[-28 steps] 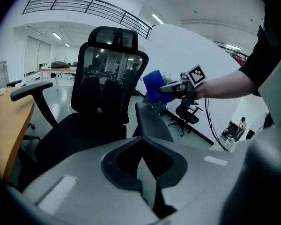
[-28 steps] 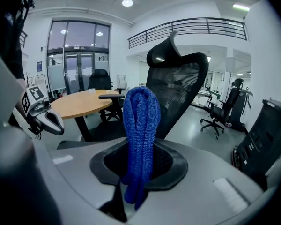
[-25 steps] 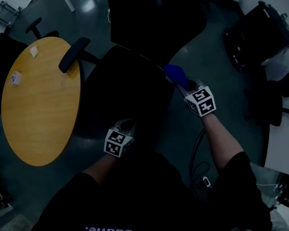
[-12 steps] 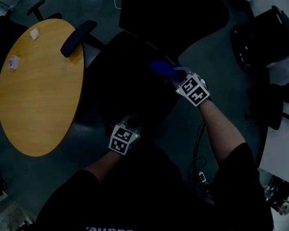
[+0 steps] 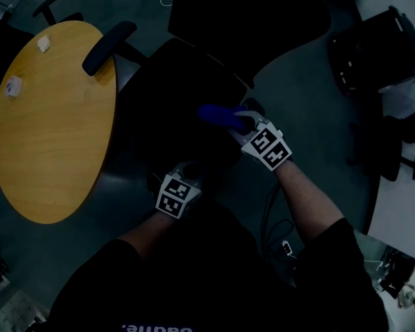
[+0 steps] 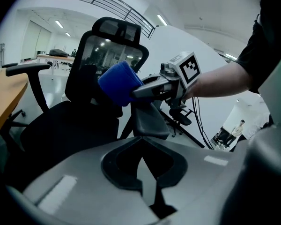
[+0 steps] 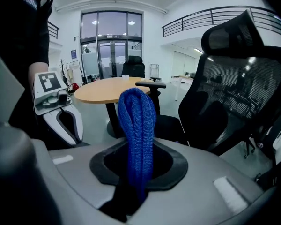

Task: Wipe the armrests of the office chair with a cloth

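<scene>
White walls, a railed mezzanine and a glossy grey floor frame the scene. Largest on that floor is the black office chair, its mesh back toward the top of the head view. Open floor runs along the chair's right flank, where a dark cable trails beside the person's right forearm.

A round wooden tabletop crowds close on the chair's left. The far armrest overlaps its rim in the head view (two small pale items lie near the tabletop's far edge).

The near armrest, a grey pad on a slanted post, stands just ahead of the left claw. That claw's jaws are pressed together with nothing between them, and it hangs low by the seat's front edge.

The right claw is clamped on the blue cloth, which rises from between its jaws as a folded, knitted wad. In the left gripper view the wad sits above the near armrest pad, on the side toward the seat. Whether it touches the pad cannot be told.
</scene>
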Tool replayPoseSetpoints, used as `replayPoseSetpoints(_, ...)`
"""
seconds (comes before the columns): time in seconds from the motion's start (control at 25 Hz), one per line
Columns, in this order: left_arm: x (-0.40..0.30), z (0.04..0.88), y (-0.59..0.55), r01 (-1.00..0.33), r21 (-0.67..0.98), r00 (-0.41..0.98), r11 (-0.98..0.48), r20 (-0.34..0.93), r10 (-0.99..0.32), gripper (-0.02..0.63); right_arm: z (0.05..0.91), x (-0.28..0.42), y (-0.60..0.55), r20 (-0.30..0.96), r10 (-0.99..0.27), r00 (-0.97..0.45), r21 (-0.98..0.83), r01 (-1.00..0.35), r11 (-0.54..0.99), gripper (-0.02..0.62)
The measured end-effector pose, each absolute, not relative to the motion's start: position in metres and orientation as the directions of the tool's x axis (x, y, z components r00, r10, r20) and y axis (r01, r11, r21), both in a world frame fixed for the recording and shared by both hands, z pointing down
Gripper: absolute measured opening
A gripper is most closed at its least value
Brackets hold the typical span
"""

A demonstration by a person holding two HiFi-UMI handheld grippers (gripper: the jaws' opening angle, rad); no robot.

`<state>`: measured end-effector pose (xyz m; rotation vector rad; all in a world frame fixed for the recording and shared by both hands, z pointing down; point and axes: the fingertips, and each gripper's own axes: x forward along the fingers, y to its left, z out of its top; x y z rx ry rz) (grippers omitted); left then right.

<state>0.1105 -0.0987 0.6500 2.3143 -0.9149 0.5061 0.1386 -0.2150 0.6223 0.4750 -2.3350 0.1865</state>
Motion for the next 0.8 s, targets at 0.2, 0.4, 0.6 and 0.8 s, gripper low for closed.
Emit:
replayPoseSetpoints(0.2, 0.113, 0.649, -0.099, -0.706, 0.382, 0.695, -0.597, 0.539, -0.477, 0.014, 0.615, 0.124, -0.176, 0.641, -0.262, -0.722, -0.071, -0.396, 0.916, 0.089)
replayPoseSetpoints(0.4, 0.114, 0.65, -0.099, -0.698, 0.371, 0.698, -0.612, 0.543, -0.467, 0.014, 0.608, 0.111, -0.135, 0.596, -0.204, -0.777, -0.148, -0.356, 0.923, 0.089)
replayPoseSetpoints(0.6, 0.114, 0.65, -0.099, -0.689, 0.359, 0.702, -0.629, 0.547, -0.456, 0.014, 0.601, 0.11, -0.109, 0.558, -0.153, -0.815, -0.23, -0.329, 0.916, 0.089)
replayPoseSetpoints(0.8, 0.115, 0.651, -0.099, -0.686, 0.35, 0.7, -0.638, 0.556, -0.448, 0.014, 0.586, 0.122, -0.097, 0.504, -0.16, -0.849, -0.275, -0.333, 0.902, 0.089)
